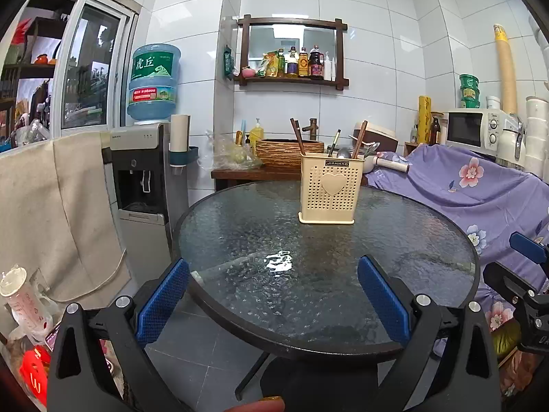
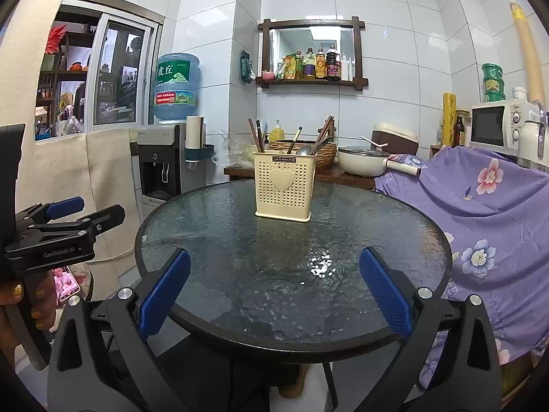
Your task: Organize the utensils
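Left wrist view: left gripper (image 1: 272,297) at the near rim, ribbed blue fingers (image 1: 163,300) spread wide, gripping nothing. Same for the right gripper (image 2: 274,293), likewise empty. Beyond, round worktop (image 2: 240,240) of pebbled dark glass, bare. Farther, cream perforated plastic caddy (image 2: 283,189) (heart on front) upright, already holding chopsticks (image 2: 258,135) and a steel spoon (image 2: 303,151). Probably finished, nothing loose visible.
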